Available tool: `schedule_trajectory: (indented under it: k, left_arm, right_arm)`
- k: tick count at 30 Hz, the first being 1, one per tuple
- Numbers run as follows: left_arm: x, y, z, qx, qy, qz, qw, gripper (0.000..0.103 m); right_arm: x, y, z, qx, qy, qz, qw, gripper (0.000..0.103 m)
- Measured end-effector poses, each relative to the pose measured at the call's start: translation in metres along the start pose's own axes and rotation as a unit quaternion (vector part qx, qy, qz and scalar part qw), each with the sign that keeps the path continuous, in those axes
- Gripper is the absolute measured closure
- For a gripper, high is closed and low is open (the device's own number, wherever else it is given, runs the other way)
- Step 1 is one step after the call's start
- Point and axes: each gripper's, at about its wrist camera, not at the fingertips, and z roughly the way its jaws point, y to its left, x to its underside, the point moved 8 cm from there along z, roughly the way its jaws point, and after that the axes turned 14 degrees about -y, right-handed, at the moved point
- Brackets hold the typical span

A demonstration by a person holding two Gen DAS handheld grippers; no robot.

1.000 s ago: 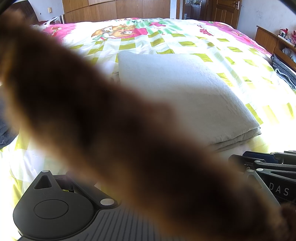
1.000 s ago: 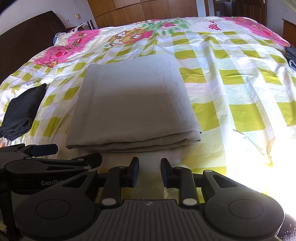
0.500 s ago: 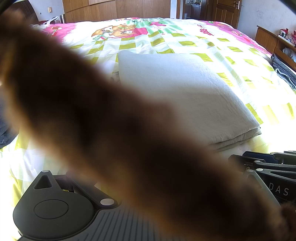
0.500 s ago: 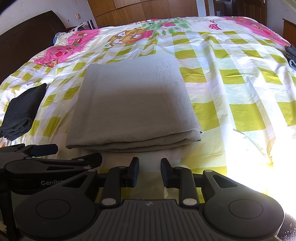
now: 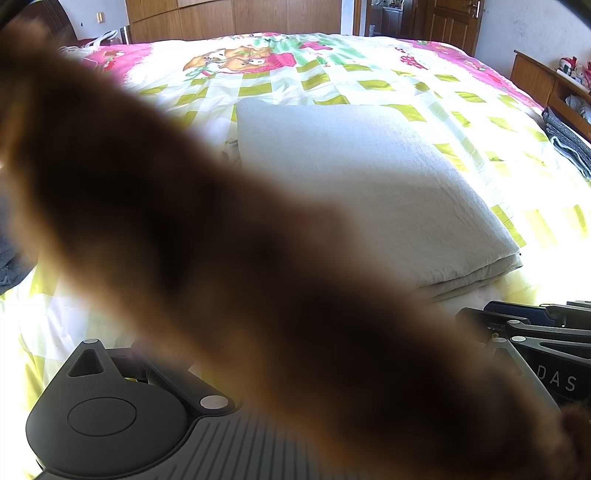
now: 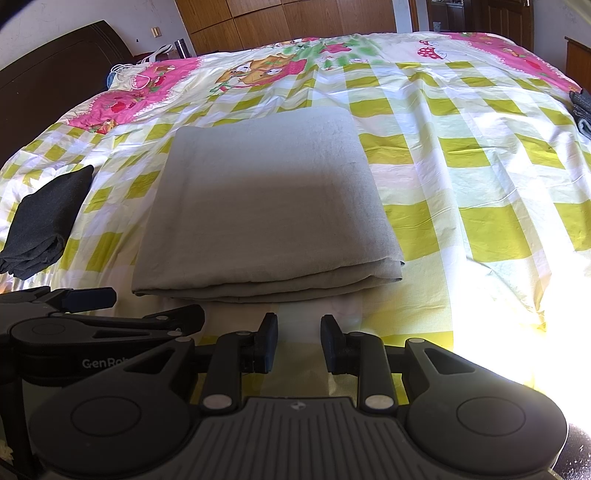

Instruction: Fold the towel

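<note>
A grey towel (image 6: 266,206) lies folded into a thick rectangle on the green-checked bedspread (image 6: 461,177), its layered edges towards me. My right gripper (image 6: 299,339) rests just short of that near edge, open, with nothing between its fingers. In the left wrist view the towel (image 5: 369,184) shows at centre right. A blurred brown shape (image 5: 221,258) close to the lens hides my left gripper's fingers. The left gripper (image 6: 88,297) appears side-on at the left of the right wrist view, beside the towel's near left corner. The right gripper (image 5: 535,325) shows at the lower right.
A dark folded cloth (image 6: 44,225) lies left of the towel. Grey folded clothes (image 5: 569,144) sit at the bed's right edge by a wooden shelf (image 5: 535,77). A dark headboard (image 6: 48,81) stands at the far left, and wooden wardrobes (image 6: 295,14) stand behind the bed.
</note>
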Motion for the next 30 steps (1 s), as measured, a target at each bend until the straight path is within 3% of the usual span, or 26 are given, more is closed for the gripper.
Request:
schedule_trajectory:
  k: [18,30]
  left_arm:
    - [-0.001,0.0,0.0,-0.001,-0.002,-0.003,1.0,0.003]
    - [-0.01,-0.003,-0.015,-0.005,-0.036,-0.011,0.9993,0.003]
  right_arm:
    - [0.001,0.001,0.001,-0.002,0.001,0.002,1.0,0.063]
    - [0.002,0.001,-0.003,-0.012,0.007,0.006,1.0,0.063]
